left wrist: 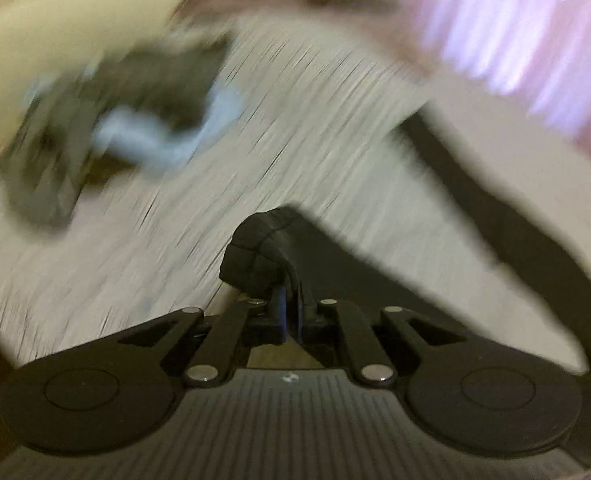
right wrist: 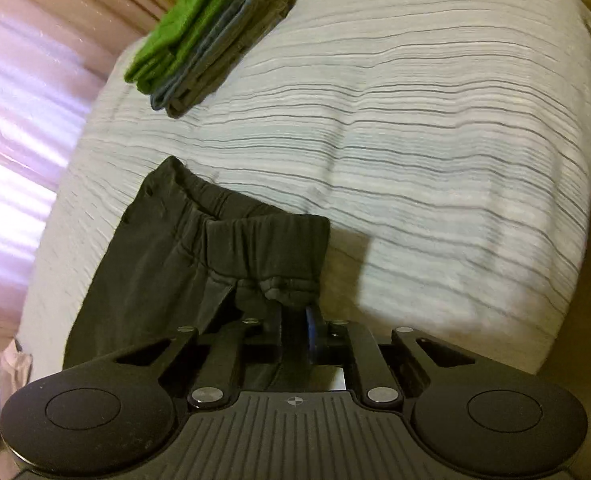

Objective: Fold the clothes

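Note:
Dark grey pants [right wrist: 183, 248] hang over the striped bed [right wrist: 415, 120]. My right gripper [right wrist: 293, 308] is shut on their elastic waistband, holding it up. In the blurred left wrist view my left gripper [left wrist: 273, 276] is shut on a bunched dark piece of the same pants [left wrist: 475, 216], which stretch away to the right across the bed [left wrist: 295, 120]. The other gripper [left wrist: 107, 120], dark with pale blue parts, shows blurred at the upper left.
A stack of folded clothes [right wrist: 207, 36], green on top with blue and olive below, lies at the far left of the bed. A pink curtain [right wrist: 23, 100] hangs along the left side. The bed's edge drops off at the right.

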Tool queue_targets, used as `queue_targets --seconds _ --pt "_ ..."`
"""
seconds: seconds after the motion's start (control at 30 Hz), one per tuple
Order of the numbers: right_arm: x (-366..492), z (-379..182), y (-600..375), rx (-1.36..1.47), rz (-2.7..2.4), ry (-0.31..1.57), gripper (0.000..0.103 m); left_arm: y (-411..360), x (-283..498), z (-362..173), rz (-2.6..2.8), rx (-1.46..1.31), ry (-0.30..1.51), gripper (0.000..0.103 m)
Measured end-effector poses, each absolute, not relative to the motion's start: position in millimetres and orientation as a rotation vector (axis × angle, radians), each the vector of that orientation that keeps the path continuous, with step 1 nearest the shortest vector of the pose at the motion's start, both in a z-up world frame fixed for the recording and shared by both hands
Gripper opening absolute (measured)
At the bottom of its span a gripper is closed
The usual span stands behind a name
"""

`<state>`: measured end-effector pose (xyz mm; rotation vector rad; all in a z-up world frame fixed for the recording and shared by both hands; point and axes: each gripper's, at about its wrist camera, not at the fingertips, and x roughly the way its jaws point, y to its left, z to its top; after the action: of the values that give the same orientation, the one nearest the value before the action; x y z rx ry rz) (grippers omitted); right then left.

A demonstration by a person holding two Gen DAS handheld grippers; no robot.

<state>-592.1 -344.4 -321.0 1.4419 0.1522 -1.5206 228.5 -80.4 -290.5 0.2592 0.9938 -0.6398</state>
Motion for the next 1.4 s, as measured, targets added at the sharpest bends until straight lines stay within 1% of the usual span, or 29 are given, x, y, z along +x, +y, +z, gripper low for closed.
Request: queue_targets --seconds 0.03,0.13,0.23,0.27,0.3,0.33,0.37,0.4,0.43,0.53,0.63,0.7,0.73,0.8,0.83,0.87,0.93,1.1,1.3,1.4 --pt "-590 -323 -340 1.451 -1.542 0.179 0.003 -80 229 -305 -0.597 0.295 1.033 0.006" --pt "-593 -329 -334 1.488 -1.692 0.296 0.0 -87 222 -330 -0.535 0.386 1.072 0.005" --pt "-603 -320 -331 1.482 -1.722 0.308 0.0 -97 227 -319 -0.583 0.376 1.02 0.006" --pt "-605 -316 -330 1.477 -1.726 0.308 0.0 -100 228 -317 -0.584 0.376 1.008 0.009" --pt "-602 -310 -332 1.445 -1.721 0.334 0.0 -102 230 -315 -0.566 0.38 1.002 0.01" --pt "-596 -302 -335 1.403 -1.711 0.368 0.012 -104 232 -313 -0.549 0.384 0.995 0.011" --pt "-590 -295 -338 1.36 -1.701 0.402 0.027 -104 234 -313 -0.515 0.393 0.993 0.012" --pt "-579 -287 -341 1.285 -1.699 0.436 0.07 -102 235 -314 -0.464 0.405 0.993 0.013" --pt "-567 -278 -345 1.197 -1.697 0.47 0.087 -102 236 -314 -0.401 0.436 0.978 0.013" --pt "-523 -264 -355 0.966 -1.61 0.572 0.086 -98 241 -309 -0.232 0.531 0.896 0.013" --pt "-483 -270 -364 0.834 -1.465 0.68 0.086 -103 239 -302 -0.341 0.502 0.89 0.017" --pt "-461 -287 -363 0.769 -1.376 0.772 0.086 -118 223 -311 -0.494 0.501 0.938 0.026" --pt "-452 -300 -362 0.74 -1.333 0.826 0.086 -126 211 -321 -0.574 0.518 0.977 0.038" --pt "-437 -327 -357 0.688 -1.25 0.957 0.086 -136 178 -352 -0.652 0.639 1.031 0.037" --pt "-433 -344 -353 0.666 -1.213 1.042 0.086 -137 162 -364 -0.634 0.7 1.012 0.037" --pt "-434 -351 -347 0.653 -1.194 1.069 0.086 -134 148 -366 -0.617 0.713 0.992 0.035" --pt "-443 -344 -336 0.676 -1.187 1.046 0.087 -124 125 -362 -0.609 0.686 0.984 0.035" --pt "-473 -313 -311 0.844 -1.185 0.994 0.087 -99 76 -325 -0.631 0.699 1.043 0.035" --pt "-480 -254 -283 0.939 -1.078 0.869 0.087 -75 14 -249 -0.697 0.605 1.027 0.036" --pt "-476 -223 -277 0.955 -1.016 0.799 0.087 -69 -17 -210 -0.763 0.569 0.985 0.037"
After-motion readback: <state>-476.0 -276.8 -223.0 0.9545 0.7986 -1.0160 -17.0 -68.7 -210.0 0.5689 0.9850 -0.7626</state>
